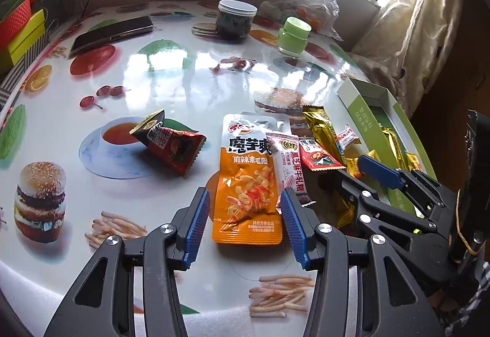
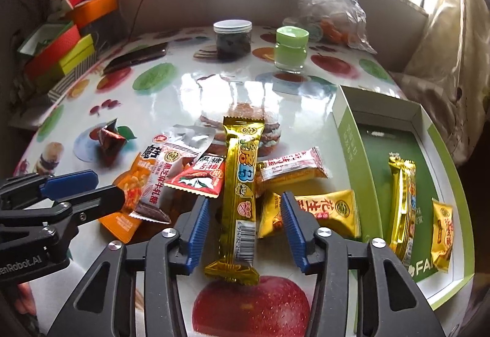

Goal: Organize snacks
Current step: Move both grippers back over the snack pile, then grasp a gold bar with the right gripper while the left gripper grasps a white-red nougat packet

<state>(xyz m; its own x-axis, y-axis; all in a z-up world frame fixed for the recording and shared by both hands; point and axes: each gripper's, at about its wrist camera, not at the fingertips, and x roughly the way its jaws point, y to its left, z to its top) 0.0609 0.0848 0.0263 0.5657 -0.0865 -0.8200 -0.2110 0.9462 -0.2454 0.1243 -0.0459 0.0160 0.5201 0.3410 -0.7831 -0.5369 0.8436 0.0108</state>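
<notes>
My left gripper [image 1: 246, 211] is open, its blue pads on either side of an orange konjac snack pouch [image 1: 248, 181] lying flat on the table. My right gripper [image 2: 245, 223] is open, straddling a long gold snack bar [image 2: 242, 193]. A pile of small packets lies between them: a white nougat packet [image 2: 171, 171], a red packet [image 2: 202, 177], an orange-white packet [image 2: 291, 168] and a yellow peanut packet [image 2: 324, 211]. A dark red triangular packet [image 1: 171, 144] lies apart to the left. The green box [image 2: 346, 129] at right holds a gold bar [image 2: 402, 208] and a yellow packet [image 2: 441, 233].
A round table with a glossy fruit-and-burger print [image 1: 171, 67] carries a dark jar [image 1: 235, 20], a green-lidded jar [image 1: 292, 37], a phone [image 1: 111, 34] and a plastic bag [image 1: 309, 0] at the back. Coloured boxes [image 1: 21, 28] stand at the left. Curtains hang at the right.
</notes>
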